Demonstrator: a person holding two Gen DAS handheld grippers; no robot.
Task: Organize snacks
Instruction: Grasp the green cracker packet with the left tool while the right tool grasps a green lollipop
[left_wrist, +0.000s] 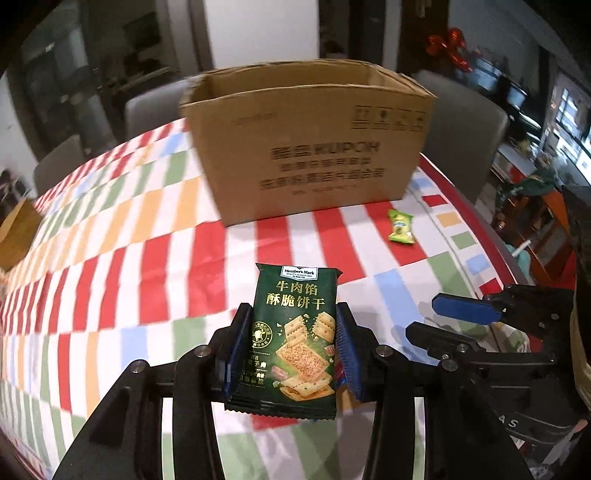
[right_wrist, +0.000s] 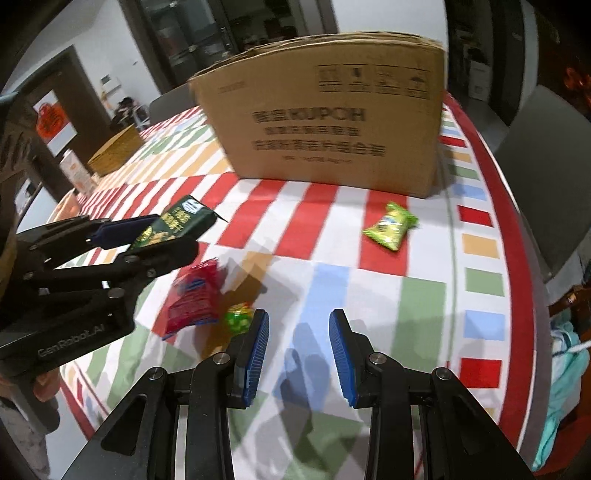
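Checkered tablecloth (right_wrist: 332, 288) below, left gripper (left_wrist: 291, 350) raised, clamping an upright cracker packet (left_wrist: 295, 332); right gripper (right_wrist: 298, 354) at its 3 o'clock, level, jaws apart, empty

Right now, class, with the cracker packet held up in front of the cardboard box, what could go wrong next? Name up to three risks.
1. The left gripper clamps only the lower part of the cracker packet; it might slip or crush the crackers.
2. The cardboard box has tall walls; the packet could catch the rim.
3. The open right gripper hovers near the red packet and could knock it.
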